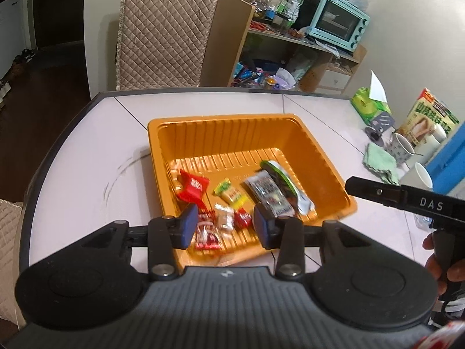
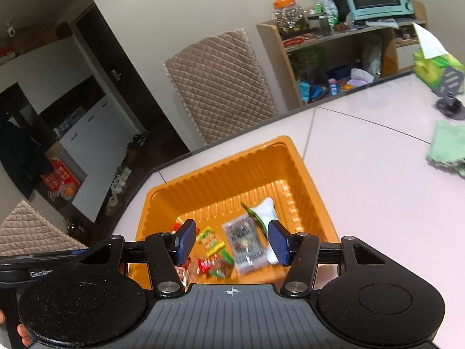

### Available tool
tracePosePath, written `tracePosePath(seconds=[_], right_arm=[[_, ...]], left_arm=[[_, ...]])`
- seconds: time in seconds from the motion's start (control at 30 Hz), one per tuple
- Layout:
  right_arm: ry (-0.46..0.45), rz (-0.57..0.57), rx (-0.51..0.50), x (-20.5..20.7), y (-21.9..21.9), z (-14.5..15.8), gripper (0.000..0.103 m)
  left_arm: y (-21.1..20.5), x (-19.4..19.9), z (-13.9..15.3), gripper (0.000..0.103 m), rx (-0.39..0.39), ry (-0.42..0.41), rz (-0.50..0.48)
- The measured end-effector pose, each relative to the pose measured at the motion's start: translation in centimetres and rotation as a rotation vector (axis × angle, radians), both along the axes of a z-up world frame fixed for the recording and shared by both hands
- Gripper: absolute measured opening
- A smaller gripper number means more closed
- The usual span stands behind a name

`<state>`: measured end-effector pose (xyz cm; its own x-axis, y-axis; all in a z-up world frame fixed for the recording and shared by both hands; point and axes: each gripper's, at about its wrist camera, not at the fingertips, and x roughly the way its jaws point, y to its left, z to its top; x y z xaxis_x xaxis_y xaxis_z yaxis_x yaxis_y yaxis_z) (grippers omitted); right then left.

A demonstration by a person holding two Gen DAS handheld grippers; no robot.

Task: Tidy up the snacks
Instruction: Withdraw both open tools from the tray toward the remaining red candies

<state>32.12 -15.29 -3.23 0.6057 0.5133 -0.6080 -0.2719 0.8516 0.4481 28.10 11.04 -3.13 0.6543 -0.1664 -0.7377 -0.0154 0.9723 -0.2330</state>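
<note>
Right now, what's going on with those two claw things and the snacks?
Left gripper and right gripper: jaws open, empty, above orange tray. Snack packets lie inside. Nothing in the way.

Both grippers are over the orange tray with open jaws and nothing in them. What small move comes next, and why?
Probably lift both grippers clear. The left gripper and right gripper are open and empty above the orange tray, and the snack packets already lie on its floor. No loose snack shows on the table around it, so nothing visible calls for another grasp.
</note>
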Motion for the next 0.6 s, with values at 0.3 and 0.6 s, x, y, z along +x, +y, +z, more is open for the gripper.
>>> tracePosePath(seconds=[0.3,0.6], right_arm=[[0.034,0.014,-0.039,-4.8,-1.1,-0.3,0.055],[0.072,0.049,-0.084,-9.2,-1.1,-1.4,0.055]], left_arm=[[-1.0,-4.3,0.1,0.039,-0.013,0.022,0.009],[-2.8,-7.8,-1.0,0.04,-0.01,0.063,-0.01]])
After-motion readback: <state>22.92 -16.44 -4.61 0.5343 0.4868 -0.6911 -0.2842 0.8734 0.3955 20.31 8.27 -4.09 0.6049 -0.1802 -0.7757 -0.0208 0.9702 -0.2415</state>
